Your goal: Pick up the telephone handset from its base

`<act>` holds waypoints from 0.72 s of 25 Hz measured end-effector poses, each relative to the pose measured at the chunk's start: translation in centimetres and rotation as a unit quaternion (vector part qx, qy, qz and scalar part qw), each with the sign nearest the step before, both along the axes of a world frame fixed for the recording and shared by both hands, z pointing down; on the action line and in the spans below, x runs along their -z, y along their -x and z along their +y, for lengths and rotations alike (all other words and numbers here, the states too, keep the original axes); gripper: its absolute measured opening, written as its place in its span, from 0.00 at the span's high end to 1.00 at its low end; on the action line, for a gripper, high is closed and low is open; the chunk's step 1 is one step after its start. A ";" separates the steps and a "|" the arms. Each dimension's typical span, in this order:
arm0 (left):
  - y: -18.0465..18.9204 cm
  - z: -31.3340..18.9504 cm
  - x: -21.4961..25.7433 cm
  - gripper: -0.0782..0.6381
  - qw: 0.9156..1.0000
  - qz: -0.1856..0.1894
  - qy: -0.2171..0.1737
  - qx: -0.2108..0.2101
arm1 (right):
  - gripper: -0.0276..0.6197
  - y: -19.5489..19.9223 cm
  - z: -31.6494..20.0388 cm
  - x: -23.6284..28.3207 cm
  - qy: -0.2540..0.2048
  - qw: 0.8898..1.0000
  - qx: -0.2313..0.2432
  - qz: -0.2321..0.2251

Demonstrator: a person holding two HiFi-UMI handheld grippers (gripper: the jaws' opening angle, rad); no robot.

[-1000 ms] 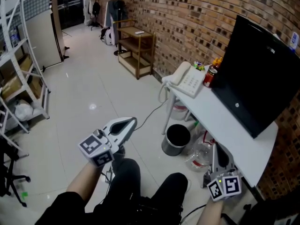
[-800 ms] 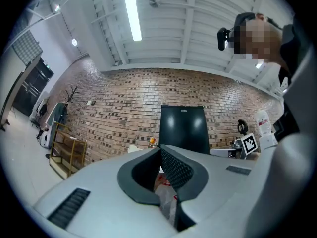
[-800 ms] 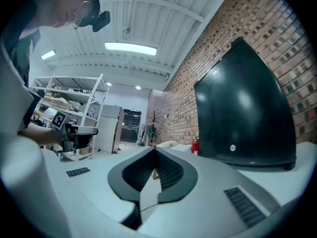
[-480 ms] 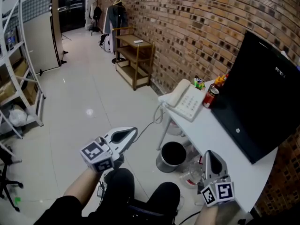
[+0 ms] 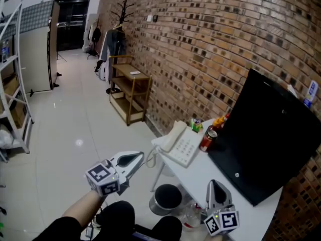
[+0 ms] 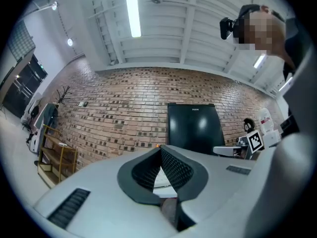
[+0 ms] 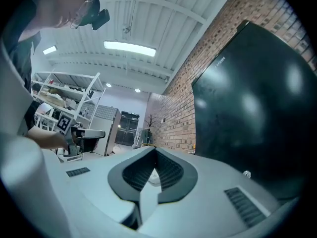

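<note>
A white telephone (image 5: 181, 147) sits at the near-left end of the white table (image 5: 228, 185), its handset (image 5: 172, 136) lying in the cradle along its left side. My left gripper (image 5: 142, 157) hangs over the floor just left of the table end, pointing at the phone, shut and empty. My right gripper (image 5: 214, 184) is above the table's front part, right of the phone, jaws together with nothing in them. In the left gripper view the left gripper (image 6: 160, 148) has its pads meeting at the tip. In the right gripper view the right gripper (image 7: 154, 149) looks the same.
A big black monitor (image 5: 271, 139) stands against the brick wall behind the table. A red bottle (image 5: 207, 139) and small items stand next to the phone. A metal bin (image 5: 167, 197) sits under the table end. A wooden shelf (image 5: 129, 92) and coat rack (image 5: 119, 31) stand farther along the wall.
Both grippers have moved forward toward the table and phone. The right gripper has come up from below the table edge to above the tabletop. The jaws stayed shut.
</note>
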State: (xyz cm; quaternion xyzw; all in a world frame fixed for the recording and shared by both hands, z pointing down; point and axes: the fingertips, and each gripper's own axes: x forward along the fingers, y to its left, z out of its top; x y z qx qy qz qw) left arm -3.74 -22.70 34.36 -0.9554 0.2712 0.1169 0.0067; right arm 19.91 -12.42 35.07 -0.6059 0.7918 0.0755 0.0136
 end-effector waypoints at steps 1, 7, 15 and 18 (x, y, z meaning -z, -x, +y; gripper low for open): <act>-0.5 -0.5 0.0 0.89 1.000 -0.001 0.002 -0.005 | 0.94 -0.3 -0.3 -0.1 0.001 1.000 -0.004 0.001; -3.8 -4.2 0.4 0.89 1.000 -0.011 -0.005 -0.025 | 0.94 -2.2 -2.5 -0.5 0.005 1.000 -0.023 0.007; -6.1 -7.5 0.1 0.89 0.999 -0.034 0.005 -0.031 | 0.94 -3.1 -6.1 -0.8 0.012 1.000 -0.027 0.008; -6.5 -9.1 0.5 0.89 0.999 -0.032 0.003 -0.026 | 0.94 -2.8 -7.4 -0.6 0.014 0.999 -0.023 0.020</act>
